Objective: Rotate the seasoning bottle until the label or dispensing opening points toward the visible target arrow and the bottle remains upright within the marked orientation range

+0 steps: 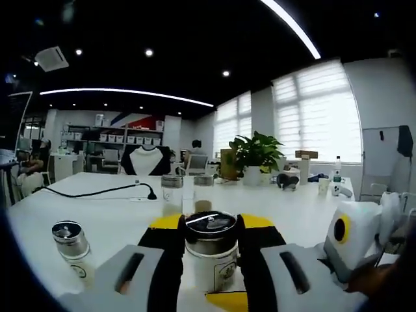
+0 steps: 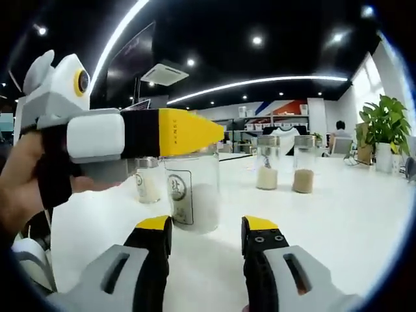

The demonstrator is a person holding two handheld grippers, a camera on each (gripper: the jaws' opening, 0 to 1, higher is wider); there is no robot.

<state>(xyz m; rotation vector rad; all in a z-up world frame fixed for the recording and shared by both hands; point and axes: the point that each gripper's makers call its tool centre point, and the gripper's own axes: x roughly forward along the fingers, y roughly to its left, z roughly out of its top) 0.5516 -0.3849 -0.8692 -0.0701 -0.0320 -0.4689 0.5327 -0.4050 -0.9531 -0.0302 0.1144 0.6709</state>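
Seasoning bottle point(image 1: 210, 250) standing upright on the white surface point(image 1: 117, 218), held between the jaws of the left tongs point(image 1: 210, 260), whose black pads lie against its two sides just under the metal cap; in the right gripper view the same bottle point(image 2: 192, 190) shows white grains in its lower half and a dark label with a round emblem on its wall, with the left tongs point(image 2: 188, 133) crossing at cap height. The right tongs point(image 2: 205, 237) sit low in front of the bottle, jaws parted and holding nothing, apart from the glass. Behind the bottle stand two further jars point(image 1: 184, 192) with pale and brownish contents; to one side of it stands a smaller shaker point(image 1: 73, 248) with a metal top, and beyond it lies a black cable point(image 1: 97, 191). No target arrow or marked range can be made out. The step in hand appears to be the turn itself: it is best made about the bottle's own vertical axis, the base kept flat on the surface, grip pressure even so the glass does not slip or tip, the free tongs kept ready to steady the lower wall, and the label watched as the heading reference.
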